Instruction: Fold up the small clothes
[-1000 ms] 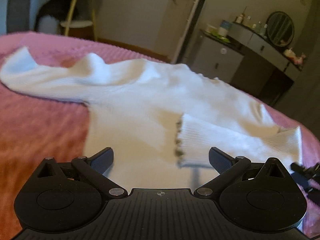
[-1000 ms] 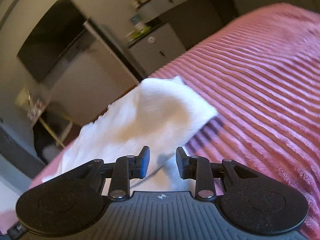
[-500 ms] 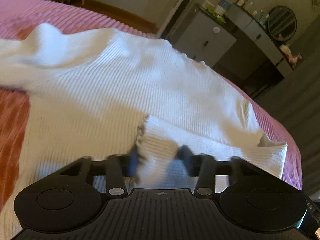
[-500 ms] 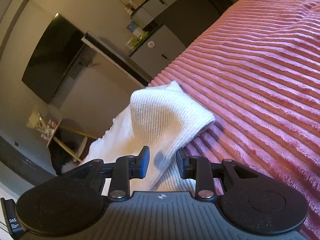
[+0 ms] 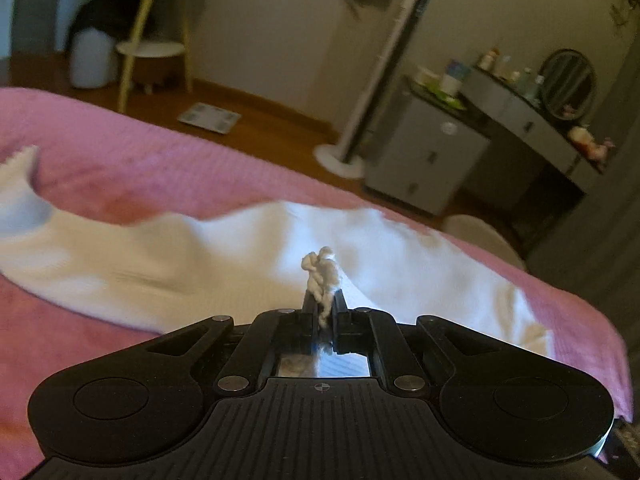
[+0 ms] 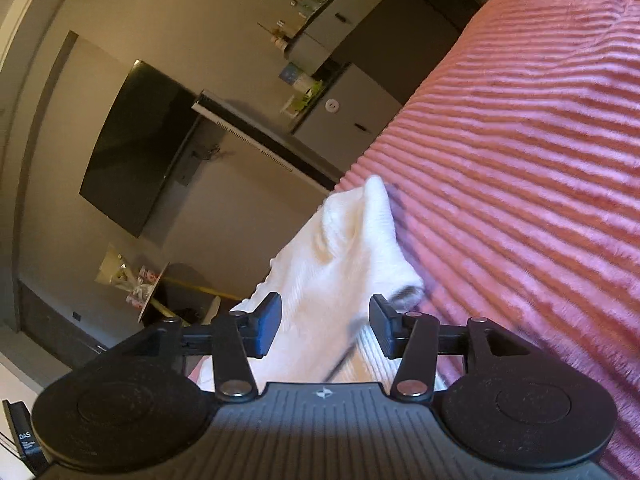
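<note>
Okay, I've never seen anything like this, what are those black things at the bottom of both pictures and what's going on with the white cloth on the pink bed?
Those black shapes are hand-held tongs, one in each of a person's hands, each with a small wide-angle camera looking forward along its two fingers. So one picture is the left hand's view and the other is the right hand's.

A pink ribbed bedspread covers the bed, and on it lies a small white knitted sweater that is being folded.

The left tongs have just closed and are shut on a frilly cuff of the sweater, lifting it a little off the rest.

The right tongs have just been opening. Another part of the sweater lies between their fingers, but the pads do not press on it.
</note>
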Demonstrator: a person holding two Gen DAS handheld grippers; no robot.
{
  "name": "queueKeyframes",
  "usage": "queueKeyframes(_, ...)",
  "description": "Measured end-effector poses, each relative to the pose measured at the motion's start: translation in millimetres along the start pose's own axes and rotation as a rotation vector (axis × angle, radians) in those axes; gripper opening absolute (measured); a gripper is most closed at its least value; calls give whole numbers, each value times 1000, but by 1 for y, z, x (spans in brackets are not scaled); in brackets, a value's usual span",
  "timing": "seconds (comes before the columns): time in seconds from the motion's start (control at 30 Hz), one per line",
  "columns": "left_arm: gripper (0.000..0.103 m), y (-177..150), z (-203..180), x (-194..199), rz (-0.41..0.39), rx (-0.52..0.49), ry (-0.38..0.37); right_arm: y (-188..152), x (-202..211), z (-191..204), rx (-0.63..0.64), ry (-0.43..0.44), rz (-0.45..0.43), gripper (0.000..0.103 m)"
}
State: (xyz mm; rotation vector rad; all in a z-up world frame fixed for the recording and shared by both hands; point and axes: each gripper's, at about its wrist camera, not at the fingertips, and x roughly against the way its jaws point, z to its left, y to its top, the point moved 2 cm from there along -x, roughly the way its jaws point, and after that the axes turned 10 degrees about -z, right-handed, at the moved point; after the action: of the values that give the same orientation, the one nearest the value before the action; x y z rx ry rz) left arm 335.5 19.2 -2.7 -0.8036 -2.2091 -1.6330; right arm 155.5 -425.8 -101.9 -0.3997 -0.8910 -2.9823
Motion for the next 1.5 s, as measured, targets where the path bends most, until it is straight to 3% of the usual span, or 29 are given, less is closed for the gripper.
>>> queueKeyframes(0.13, 8, -10, 17, -12, 45, -24, 63, -7, -11, -4, -27, 2, 33, 48)
queueKeyframes(0.23, 9, -22, 22, -23, 87, -18, 69, -11, -22, -7, -46, -4, 46, 48)
queueKeyframes(0.37, 14, -32, 33, -34, 125, 1, 77, -14, -34, -2, 19, -17, 38, 46)
queueKeyframes(0.4, 18, -34, 36, -36, 129, 0, 83, -15, -36, -1, 40, -19, 36, 43)
queueKeyframes(0.53, 15, -36, 39, -41, 132, 11, 77, -12, -41, -1, 109, -56, 23, 13)
queueKeyframes(0.63, 10, -34, 35, -41, 104, -16, 83, -7, -41, -4, 119, -77, -6, 7)
queueKeyframes(0.9, 10, -15, 5, -34, -15, -123, 66, -9, -33, 15, 337, -173, -95, 7)
queueKeyframes(1.1, 11, -28, 10, -54, 40, -179, 136, -14, -42, 8, 375, -262, -45, 5)
queueKeyframes(1.23, 17, -38, 19, -50, 60, -169, 132, -14, -41, 9, 385, -258, -40, 5)
queueKeyframes(1.37, 22, -34, 30, -39, 51, -127, 132, -10, -33, 4, 306, -243, -48, 6)
queueKeyframes(1.47, 32, -30, 44, -28, 38, -97, 159, -10, -23, 6, 288, -269, -61, 8)
queueKeyframes(1.5, 39, -29, 49, -24, 34, -89, 174, -11, -21, 8, 308, -287, -70, 10)
